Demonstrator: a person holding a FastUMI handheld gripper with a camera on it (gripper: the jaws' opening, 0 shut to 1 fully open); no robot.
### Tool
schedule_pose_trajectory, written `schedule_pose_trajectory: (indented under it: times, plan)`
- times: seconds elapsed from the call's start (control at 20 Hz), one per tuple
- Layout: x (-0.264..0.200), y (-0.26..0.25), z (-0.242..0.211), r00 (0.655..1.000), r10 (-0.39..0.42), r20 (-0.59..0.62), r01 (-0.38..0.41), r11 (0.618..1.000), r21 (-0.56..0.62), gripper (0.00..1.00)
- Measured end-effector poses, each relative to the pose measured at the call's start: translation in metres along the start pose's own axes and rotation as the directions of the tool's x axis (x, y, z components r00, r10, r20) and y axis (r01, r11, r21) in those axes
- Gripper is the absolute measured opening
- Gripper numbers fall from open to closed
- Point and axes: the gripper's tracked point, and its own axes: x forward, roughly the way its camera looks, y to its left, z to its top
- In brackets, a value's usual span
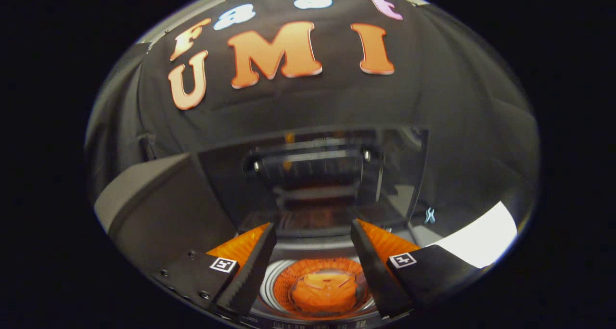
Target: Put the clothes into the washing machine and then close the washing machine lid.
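I look down into the washing machine's round drum, which sits below and between my fingers. An orange bundle that looks like clothing lies at the drum's bottom. The dark glass lid stands raised beyond the fingertips, leaning back toward the booth wall and showing reflections. My gripper hovers above the drum opening, open, with nothing between its fingers.
The machine's grey top panel slopes away to the left of the fingers. A bright white surface lies to the right of the machine. The black cloth wall rises behind the lid.
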Motion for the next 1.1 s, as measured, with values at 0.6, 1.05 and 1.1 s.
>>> schedule_pose_trajectory:
  times: [0.6, 1.05, 1.1]
  plan:
    - [0.055, -0.006, 0.150, 0.987, 0.004, 0.161, -0.012, 0.999, 0.052, 0.99]
    - [0.109, -0.026, 0.134, 0.996, -0.060, 0.073, 0.058, 0.998, 0.020, 0.99]
    - [0.113, -0.029, 0.131, 0.996, -0.069, 0.065, 0.068, 0.998, 0.020, 0.99]
